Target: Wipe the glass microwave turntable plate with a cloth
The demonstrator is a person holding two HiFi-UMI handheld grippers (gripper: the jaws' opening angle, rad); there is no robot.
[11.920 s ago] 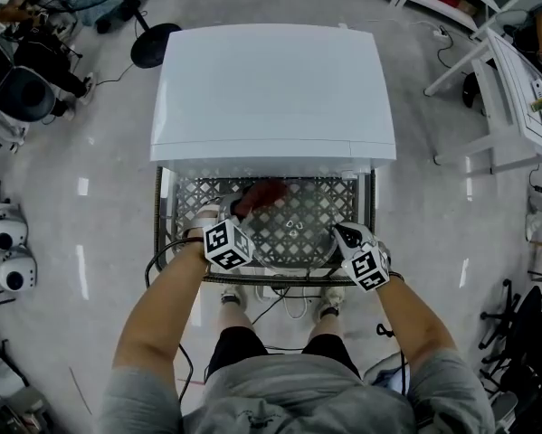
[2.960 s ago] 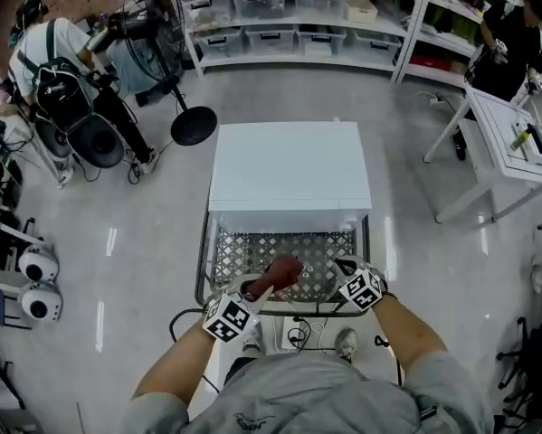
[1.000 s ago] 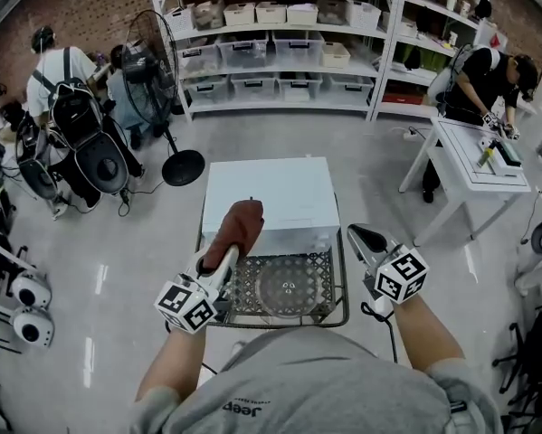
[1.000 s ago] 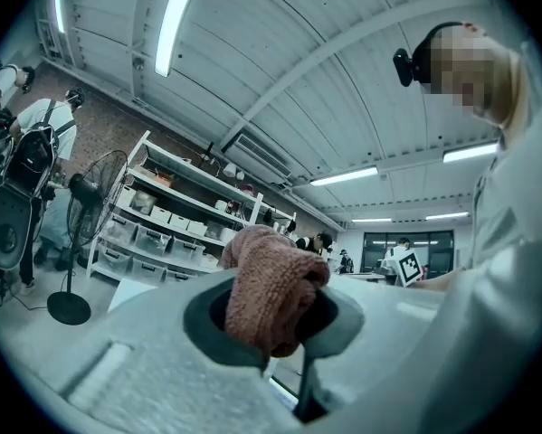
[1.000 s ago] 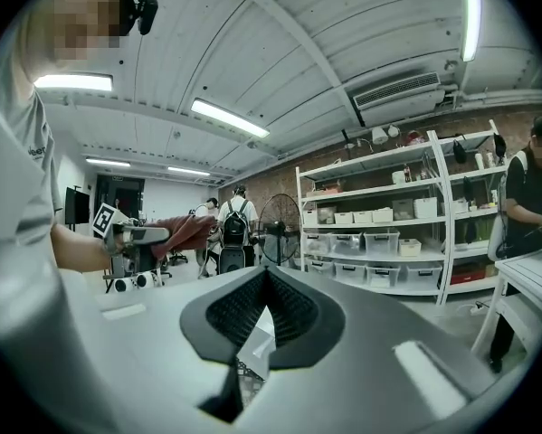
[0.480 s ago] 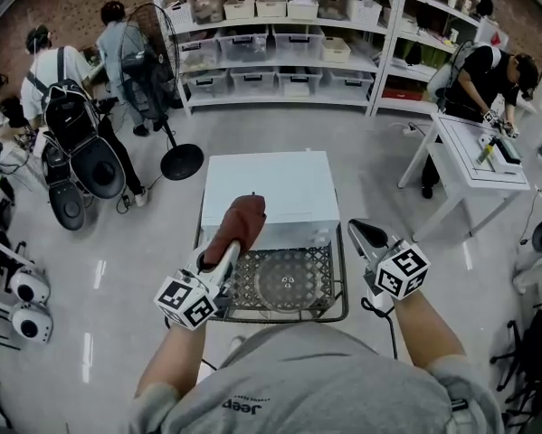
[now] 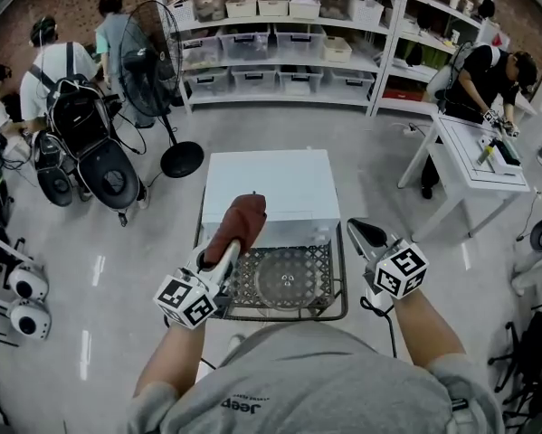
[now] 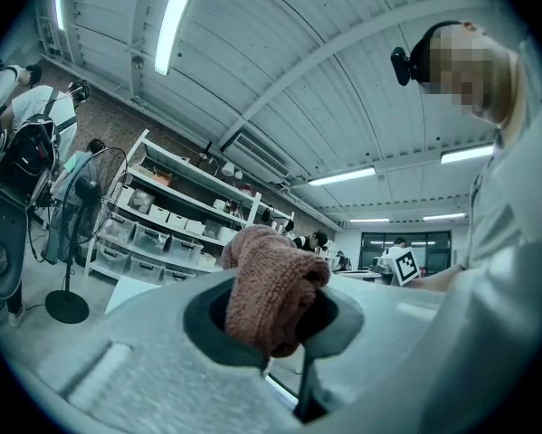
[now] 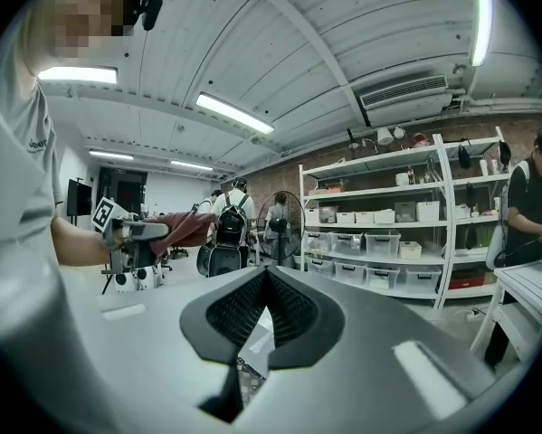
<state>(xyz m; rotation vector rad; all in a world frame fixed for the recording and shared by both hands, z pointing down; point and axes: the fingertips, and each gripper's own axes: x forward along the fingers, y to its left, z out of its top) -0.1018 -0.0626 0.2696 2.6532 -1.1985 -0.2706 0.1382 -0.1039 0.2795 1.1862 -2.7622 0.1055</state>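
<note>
The round glass turntable plate lies flat on a wire mesh cart top in front of a white microwave. My left gripper is raised above the cart's left side, shut on a reddish-brown cloth that sticks up from its jaws; the same cloth fills the left gripper view. My right gripper hovers beyond the cart's right edge, shut with nothing held, its jaw tips touching. Neither gripper touches the plate.
Shelving with storage bins lines the back wall. A standing fan and people with backpacks are at the left. A white table with a person at it stands on the right. Open floor surrounds the cart.
Both grippers have stayed raised over the last second, with the cloth held up. People at the back left have moved. Earlier the cloth was down on the plate.
</note>
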